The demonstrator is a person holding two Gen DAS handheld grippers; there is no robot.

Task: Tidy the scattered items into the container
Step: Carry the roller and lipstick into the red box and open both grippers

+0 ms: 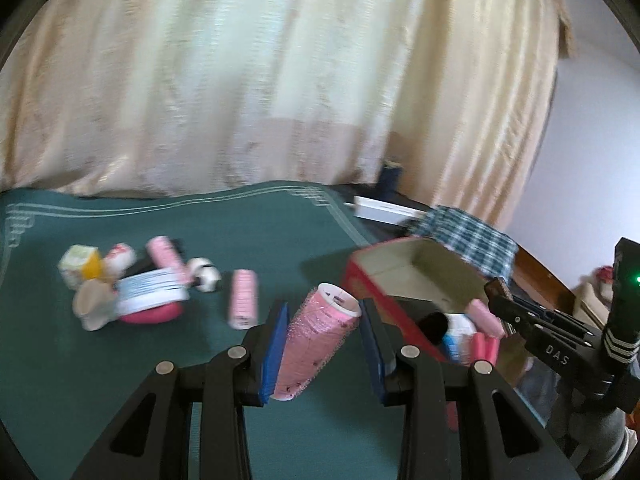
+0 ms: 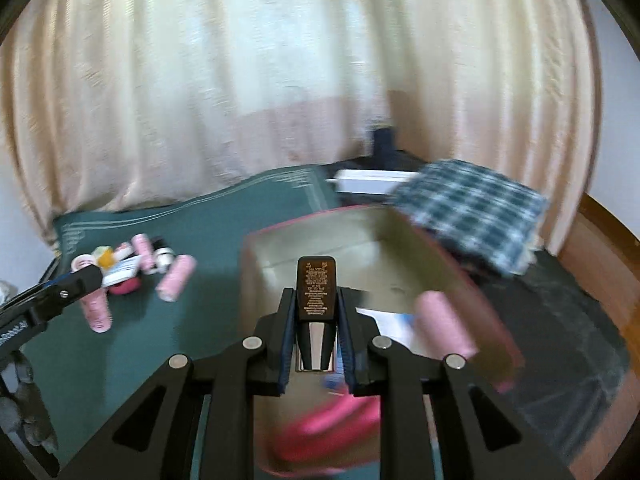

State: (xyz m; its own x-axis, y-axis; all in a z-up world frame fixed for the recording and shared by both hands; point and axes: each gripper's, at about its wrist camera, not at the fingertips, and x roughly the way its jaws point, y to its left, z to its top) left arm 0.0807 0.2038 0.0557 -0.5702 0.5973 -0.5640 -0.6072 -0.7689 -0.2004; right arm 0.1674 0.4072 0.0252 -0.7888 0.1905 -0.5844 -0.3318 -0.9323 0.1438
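Left hand-held gripper [image 1: 324, 344] clamped on a pink hair roller [image 1: 316, 344], raised over the green cloth [image 1: 160, 360], just left of the red box [image 1: 360, 276]. Right hand-held gripper [image 2: 316, 336] pinching a narrow black bottle [image 2: 316, 292] above the open box [image 2: 256, 256], with a pink roller [image 2: 444, 324] inside. Further left on the cloth, a blurred pile of rollers and small containers [image 1: 132, 280].

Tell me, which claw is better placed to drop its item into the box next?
The right claw. It grips the black bottle directly over the open red box. The left claw holds the pink roller over the green cloth, beside the box.
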